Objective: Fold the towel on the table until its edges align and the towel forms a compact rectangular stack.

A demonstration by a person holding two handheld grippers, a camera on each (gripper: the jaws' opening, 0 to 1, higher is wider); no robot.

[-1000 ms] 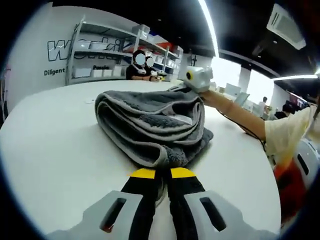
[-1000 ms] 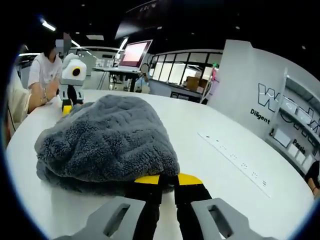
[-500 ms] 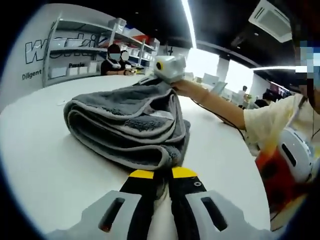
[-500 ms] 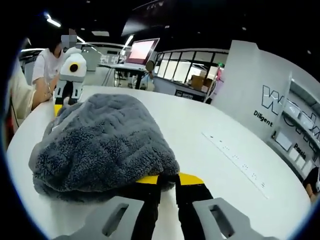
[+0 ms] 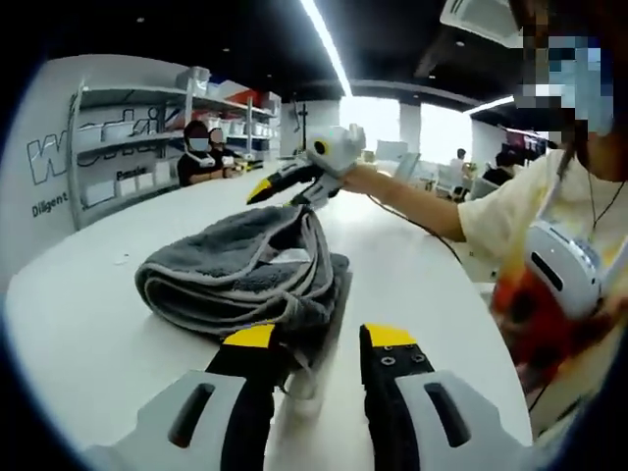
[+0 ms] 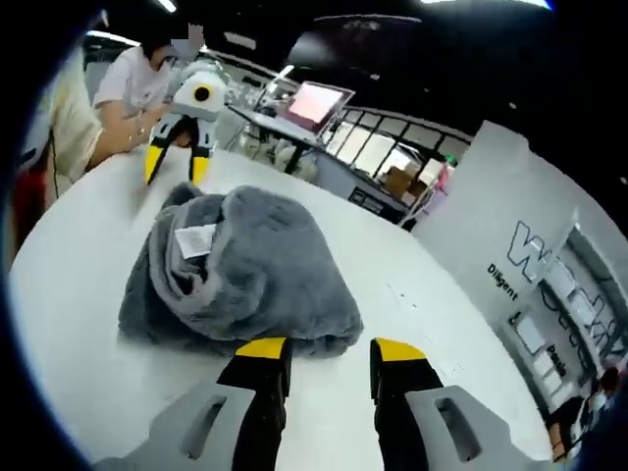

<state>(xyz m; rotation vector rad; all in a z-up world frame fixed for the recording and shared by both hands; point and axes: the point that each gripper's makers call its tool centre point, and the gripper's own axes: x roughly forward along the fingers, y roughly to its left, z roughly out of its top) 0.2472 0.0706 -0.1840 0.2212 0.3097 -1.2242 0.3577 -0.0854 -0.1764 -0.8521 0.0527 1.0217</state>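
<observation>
A grey fluffy towel (image 5: 240,275) lies bunched in a rough folded heap on the white round table (image 5: 88,334). In the left gripper view my left gripper (image 5: 319,339) stands open just in front of the towel's near edge, nothing between its jaws. Beyond the towel a hand holds my right gripper (image 5: 280,193) lifted off it, jaws apart. In the right gripper view the towel (image 6: 245,285) shows a white label (image 6: 196,238) on top. My right gripper (image 6: 329,349) is open at its near edge, and my left gripper (image 6: 175,167) stands open on the far side.
The person's arm (image 5: 412,201) and body fill the right of the left gripper view. Shelves (image 5: 128,147) with seated people stand behind the table. A monitor (image 6: 319,103) and a white lettered wall (image 6: 530,265) lie beyond the table's far edge (image 6: 432,314).
Both grippers were shut on the towel's edges and have now opened and let go. Both have drawn back and risen, and the towel has settled on the table.
</observation>
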